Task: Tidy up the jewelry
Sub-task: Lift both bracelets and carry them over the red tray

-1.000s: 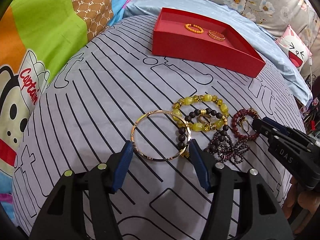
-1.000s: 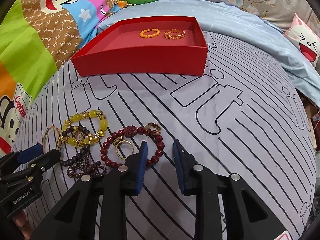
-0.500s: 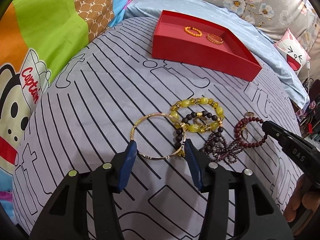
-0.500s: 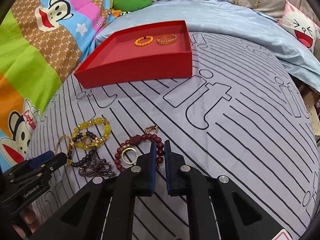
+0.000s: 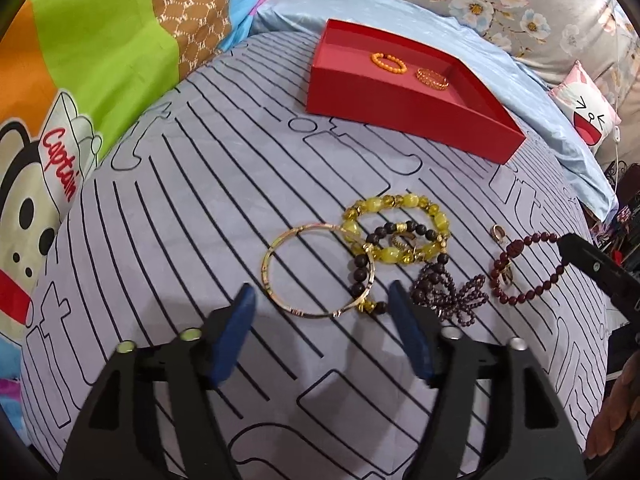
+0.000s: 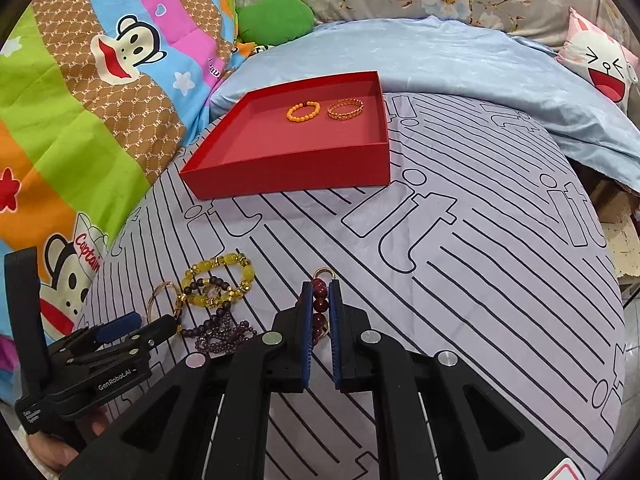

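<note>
A red tray [image 5: 412, 116] [image 6: 288, 168] at the back holds an orange bead bracelet [image 6: 303, 111] and a gold chain bracelet [image 6: 345, 108]. On the striped sheet lie a gold bangle [image 5: 318, 270], a yellow bead bracelet [image 5: 396, 228], a dark bead bracelet [image 5: 360, 272] and a purple beaded piece [image 5: 452, 292]. My right gripper [image 6: 320, 292] is shut on the dark red bead bracelet [image 5: 528, 272] [image 6: 319, 304], lifting its near side. My left gripper [image 5: 320, 308] is open just in front of the bangle.
A small gold ring [image 5: 498, 234] lies by the red bracelet. Colourful cartoon bedding [image 5: 60, 80] rises on the left. A pale blue quilt [image 6: 460, 56] and a cat-face pillow [image 6: 600, 68] lie behind the tray. The bed edge drops off at the right.
My right gripper has closed on the dark red bracelet and lifted it, dragging it right. My left gripper has pulled back slightly from the bangle, still open.
</note>
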Available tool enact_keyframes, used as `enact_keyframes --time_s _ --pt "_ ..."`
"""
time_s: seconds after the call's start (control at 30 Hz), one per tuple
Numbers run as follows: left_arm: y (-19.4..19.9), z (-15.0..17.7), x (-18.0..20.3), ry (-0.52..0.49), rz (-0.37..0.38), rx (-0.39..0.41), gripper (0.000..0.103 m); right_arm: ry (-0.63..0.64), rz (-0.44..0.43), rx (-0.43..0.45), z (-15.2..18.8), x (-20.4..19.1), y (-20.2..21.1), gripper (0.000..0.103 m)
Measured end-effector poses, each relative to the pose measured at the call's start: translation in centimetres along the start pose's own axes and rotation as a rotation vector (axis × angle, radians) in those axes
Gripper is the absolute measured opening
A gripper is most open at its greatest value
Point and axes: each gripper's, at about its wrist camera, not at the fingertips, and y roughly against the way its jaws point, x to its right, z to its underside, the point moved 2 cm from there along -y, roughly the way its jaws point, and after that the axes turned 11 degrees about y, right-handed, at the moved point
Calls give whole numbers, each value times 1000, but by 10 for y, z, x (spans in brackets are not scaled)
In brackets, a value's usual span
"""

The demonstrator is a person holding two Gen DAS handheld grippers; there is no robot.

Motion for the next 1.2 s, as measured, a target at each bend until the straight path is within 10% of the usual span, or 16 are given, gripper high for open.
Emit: enact_keyframes --time_s 1.2 --pt "39 -24 19 -16 101 66 59 17 -37 90 -31 -6 38 7"
